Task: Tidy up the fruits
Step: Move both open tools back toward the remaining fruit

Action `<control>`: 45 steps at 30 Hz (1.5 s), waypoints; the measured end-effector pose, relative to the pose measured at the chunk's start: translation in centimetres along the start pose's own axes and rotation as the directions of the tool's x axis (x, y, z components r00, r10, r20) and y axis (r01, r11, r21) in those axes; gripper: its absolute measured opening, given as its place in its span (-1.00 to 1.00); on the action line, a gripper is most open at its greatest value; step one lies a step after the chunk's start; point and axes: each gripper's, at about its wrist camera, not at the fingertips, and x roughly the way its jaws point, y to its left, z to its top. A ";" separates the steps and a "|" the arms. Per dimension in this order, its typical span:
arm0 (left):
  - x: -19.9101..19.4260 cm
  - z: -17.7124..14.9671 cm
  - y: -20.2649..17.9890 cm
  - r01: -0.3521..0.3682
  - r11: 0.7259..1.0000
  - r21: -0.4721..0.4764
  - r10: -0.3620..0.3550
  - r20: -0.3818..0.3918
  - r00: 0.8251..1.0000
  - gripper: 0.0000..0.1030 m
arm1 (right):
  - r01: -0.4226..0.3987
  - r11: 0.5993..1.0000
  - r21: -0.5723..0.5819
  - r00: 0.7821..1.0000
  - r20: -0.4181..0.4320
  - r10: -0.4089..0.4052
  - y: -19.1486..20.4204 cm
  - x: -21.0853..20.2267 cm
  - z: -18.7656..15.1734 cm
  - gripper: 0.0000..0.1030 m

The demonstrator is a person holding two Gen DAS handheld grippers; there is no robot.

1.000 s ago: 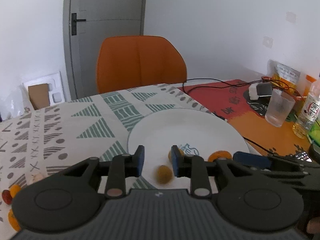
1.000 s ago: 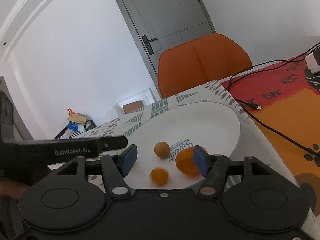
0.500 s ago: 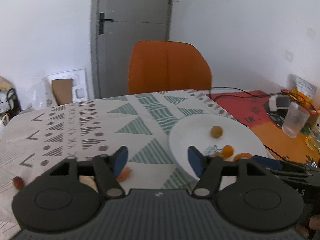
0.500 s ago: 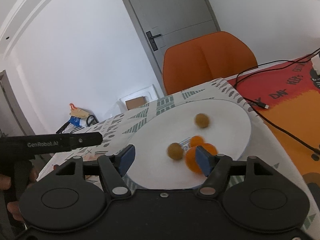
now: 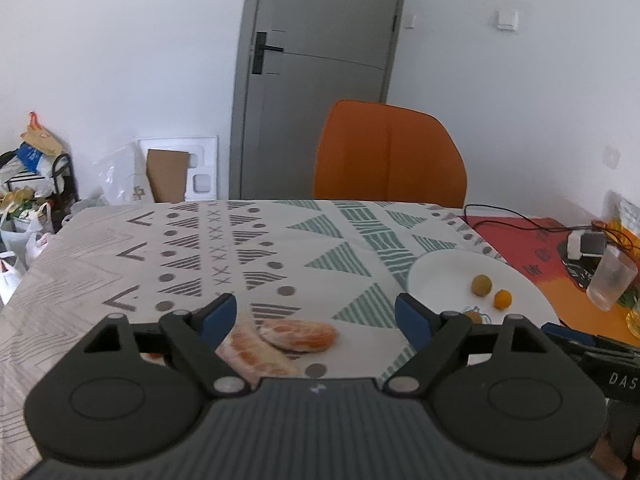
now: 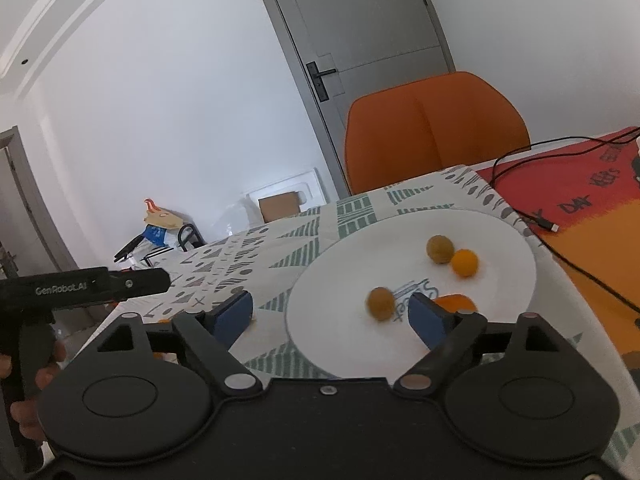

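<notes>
A white plate point(image 6: 508, 240) holds a brown round fruit point(image 6: 439, 249), a small orange fruit point(image 6: 465, 262), a second brown fruit point(image 6: 380, 303) blurred near the front, and an orange fruit point(image 6: 454, 302) partly behind my right finger. The plate also shows in the left wrist view point(image 5: 436, 280) at the right. Two peeled orange pieces point(image 5: 298, 334) point(image 5: 252, 350) lie on the patterned cloth between my left fingers. My left gripper point(image 5: 316, 316) is open and empty above them. My right gripper point(image 6: 332, 314) is open and empty at the plate's near edge.
An orange chair point(image 5: 388, 156) stands behind the table. A clear plastic cup point(image 5: 610, 282), a charger with cables point(image 5: 584, 244) and a red-orange mat point(image 6: 592, 192) are at the right. The other hand-held gripper point(image 6: 80, 284) shows at the left of the right wrist view.
My left gripper opened wider and swung left off the plate to the peeled orange pieces. My right gripper drew back a little. The fruits rolled farther back on the plate.
</notes>
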 end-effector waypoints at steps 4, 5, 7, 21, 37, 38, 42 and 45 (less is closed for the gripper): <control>-0.9 -0.2 1.3 -0.025 1.000 -0.006 0.026 0.011 1.000 0.66 | -0.014 1.000 -0.012 1.000 -0.008 0.014 1.0 0.2 -0.1 0.72; -1.0 -0.3 1.6 -0.029 1.000 -0.010 0.029 0.010 1.000 0.66 | -0.018 1.000 -0.017 1.000 -0.010 0.018 1.3 0.3 -0.1 0.72; -1.4 -0.4 2.4 -0.037 0.999 -0.023 0.037 0.011 0.999 0.66 | -0.028 0.999 -0.029 1.000 -0.014 0.028 2.0 0.4 -0.1 0.73; -3.3 -1.5 7.0 -0.104 0.991 -0.082 0.106 0.026 0.994 0.66 | -0.083 0.993 -0.089 0.995 -0.057 0.078 5.9 2.0 -0.5 0.75; -2.5 -3.0 10.2 -0.104 0.987 -0.125 0.104 -0.009 0.995 0.65 | -0.127 0.979 -0.157 0.986 -0.124 0.108 8.8 4.5 -1.0 0.75; -2.3 -3.1 10.2 -0.099 0.987 -0.127 0.098 -0.012 0.995 0.65 | -0.130 0.978 -0.165 0.986 -0.126 0.110 9.0 4.6 -1.1 0.75; -1.1 -3.5 10.1 -0.092 0.988 -0.121 0.088 -0.040 0.995 0.63 | -0.140 0.972 -0.190 0.983 -0.144 0.113 9.6 5.2 -1.2 0.74; -0.5 -3.8 10.0 -0.078 0.989 -0.122 0.072 -0.053 0.996 0.60 | -0.142 0.966 -0.217 0.982 -0.157 0.109 10.1 5.8 -1.1 0.72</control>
